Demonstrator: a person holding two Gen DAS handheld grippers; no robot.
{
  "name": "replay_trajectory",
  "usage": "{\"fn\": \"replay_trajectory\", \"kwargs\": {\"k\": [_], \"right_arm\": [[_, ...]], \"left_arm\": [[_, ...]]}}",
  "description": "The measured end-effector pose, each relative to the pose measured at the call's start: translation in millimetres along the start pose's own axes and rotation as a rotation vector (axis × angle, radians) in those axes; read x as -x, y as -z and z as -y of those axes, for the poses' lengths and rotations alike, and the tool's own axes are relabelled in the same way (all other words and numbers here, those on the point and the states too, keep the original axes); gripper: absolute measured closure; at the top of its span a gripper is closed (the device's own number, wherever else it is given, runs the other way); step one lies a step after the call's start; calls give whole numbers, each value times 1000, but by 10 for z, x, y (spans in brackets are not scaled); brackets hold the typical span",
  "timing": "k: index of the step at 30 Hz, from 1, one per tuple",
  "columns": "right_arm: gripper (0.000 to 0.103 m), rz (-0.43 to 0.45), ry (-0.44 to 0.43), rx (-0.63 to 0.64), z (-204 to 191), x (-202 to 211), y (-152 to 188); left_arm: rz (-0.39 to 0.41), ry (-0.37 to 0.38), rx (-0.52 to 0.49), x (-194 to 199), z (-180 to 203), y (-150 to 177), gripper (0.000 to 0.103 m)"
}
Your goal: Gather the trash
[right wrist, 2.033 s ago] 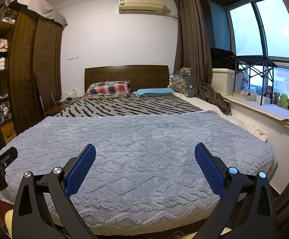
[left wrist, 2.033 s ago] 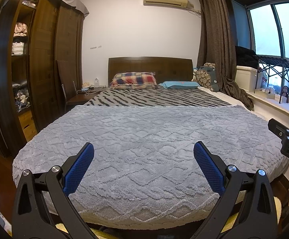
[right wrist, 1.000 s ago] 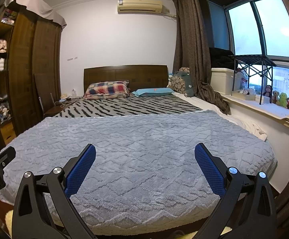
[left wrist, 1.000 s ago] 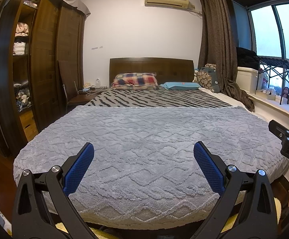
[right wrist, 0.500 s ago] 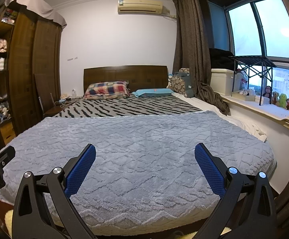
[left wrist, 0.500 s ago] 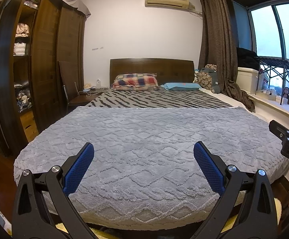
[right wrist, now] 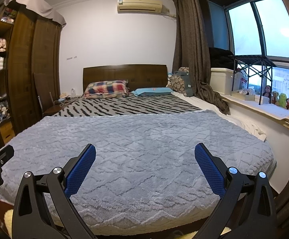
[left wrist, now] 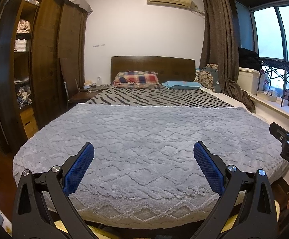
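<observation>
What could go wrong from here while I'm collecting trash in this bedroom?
No trash shows on the grey blanket, so you may sweep past whatever lies out of view. Both the left claw and right claw hang open over the plush pile and could snag it. The bedside table holds cables that might get grabbed by mistake.

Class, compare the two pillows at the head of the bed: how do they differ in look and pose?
The plaid pillow is checked in red, blue and cream; the blue pillow is plain light blue. The plaid pillow looks plumper and leans near the headboard; the blue pillow lies flatter, nearer the window side. Both rest on the striped cover.
</observation>
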State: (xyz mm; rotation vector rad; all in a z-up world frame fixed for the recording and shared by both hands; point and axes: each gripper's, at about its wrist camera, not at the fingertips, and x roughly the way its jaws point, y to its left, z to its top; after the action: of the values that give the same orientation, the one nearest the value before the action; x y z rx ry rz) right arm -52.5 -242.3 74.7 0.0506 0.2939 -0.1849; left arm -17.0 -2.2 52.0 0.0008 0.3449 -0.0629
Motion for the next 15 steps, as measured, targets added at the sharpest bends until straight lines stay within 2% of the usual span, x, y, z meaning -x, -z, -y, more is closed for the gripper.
{"fn": "replay_trajectory", "kwargs": {"k": [6, 15], "right_arm": [[3, 0, -2, 3, -14, 3, -15], [3, 3, 0, 3, -12, 21, -4]], "left_arm": [[8, -22, -3, 13, 9, 21, 8], [3, -10, 10, 20, -21, 31, 8]]}}
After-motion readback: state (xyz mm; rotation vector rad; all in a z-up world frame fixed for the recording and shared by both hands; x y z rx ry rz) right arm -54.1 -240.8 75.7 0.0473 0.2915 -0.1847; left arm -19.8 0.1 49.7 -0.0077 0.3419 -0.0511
